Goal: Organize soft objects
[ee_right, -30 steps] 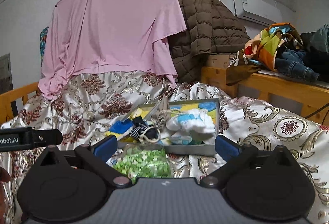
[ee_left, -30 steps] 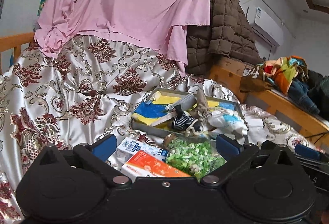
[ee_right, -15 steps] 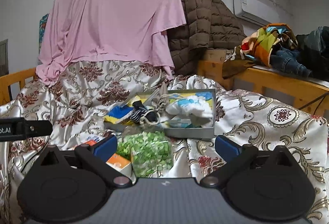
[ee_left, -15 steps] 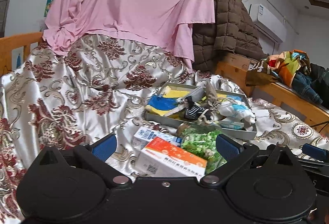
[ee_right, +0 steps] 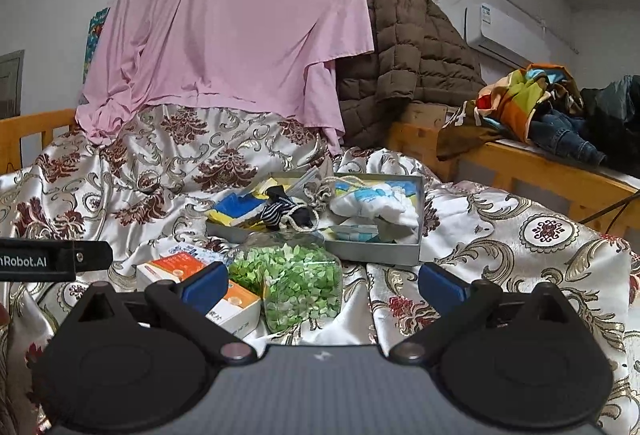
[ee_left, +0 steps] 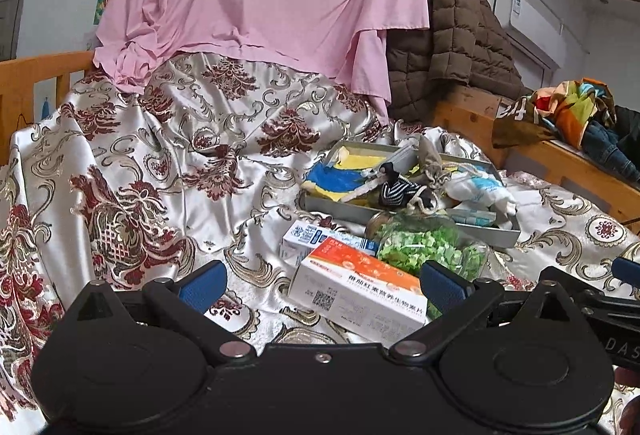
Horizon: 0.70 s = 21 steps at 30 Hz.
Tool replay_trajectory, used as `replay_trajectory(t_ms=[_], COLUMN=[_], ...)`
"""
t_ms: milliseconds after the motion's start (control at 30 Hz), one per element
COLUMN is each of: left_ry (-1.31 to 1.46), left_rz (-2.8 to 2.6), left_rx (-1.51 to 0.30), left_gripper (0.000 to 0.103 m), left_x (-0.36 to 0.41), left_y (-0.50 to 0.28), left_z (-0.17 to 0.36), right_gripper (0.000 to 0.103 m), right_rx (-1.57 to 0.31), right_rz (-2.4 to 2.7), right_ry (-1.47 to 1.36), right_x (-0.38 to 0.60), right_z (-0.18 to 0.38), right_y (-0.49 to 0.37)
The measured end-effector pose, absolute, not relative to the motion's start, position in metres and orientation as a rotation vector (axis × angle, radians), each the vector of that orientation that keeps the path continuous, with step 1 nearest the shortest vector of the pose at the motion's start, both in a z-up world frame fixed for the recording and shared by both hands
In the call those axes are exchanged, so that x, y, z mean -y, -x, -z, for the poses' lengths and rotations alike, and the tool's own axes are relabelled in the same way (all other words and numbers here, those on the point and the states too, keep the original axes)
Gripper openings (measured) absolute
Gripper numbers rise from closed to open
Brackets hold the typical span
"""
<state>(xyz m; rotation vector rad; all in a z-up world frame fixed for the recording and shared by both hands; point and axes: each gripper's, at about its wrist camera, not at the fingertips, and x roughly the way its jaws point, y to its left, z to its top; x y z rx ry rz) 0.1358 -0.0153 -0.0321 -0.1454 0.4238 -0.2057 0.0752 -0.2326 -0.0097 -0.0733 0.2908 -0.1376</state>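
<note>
Left wrist view: you are holding the left gripper (ee_left: 322, 285) released and empty over the orange medicine box (ee_left: 358, 289). Your right gripper (ee_right: 322, 285) is hanging equally spread above the green-filled jar (ee_right: 298, 279). Farther back, the striped sock (ee_right: 276, 213) is lying inside the gray tray (ee_right: 372, 255) on the bed (ee_left: 168, 163).

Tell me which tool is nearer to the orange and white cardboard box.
Left, as far as I can judge. The orange and white cardboard box lies between the open left tool's fingers. For the right tool, also open, it sits at the left finger, off-centre.
</note>
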Motion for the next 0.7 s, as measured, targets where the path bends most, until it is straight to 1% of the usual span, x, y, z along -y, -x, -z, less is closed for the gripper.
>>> replay_trajectory(t_ms=[700], left_ry=[0.078], left_rz=[0.175], left_rx=[-0.440], left_gripper=[0.102], left_x=[0.018], left_y=[-0.137], left_z=[0.044], right_gripper=[0.103], right_rx=[-0.350], right_rz=[0.153], right_ry=[0.034], right_x=[0.238], right_z=[0.016], right_y=[-0.083])
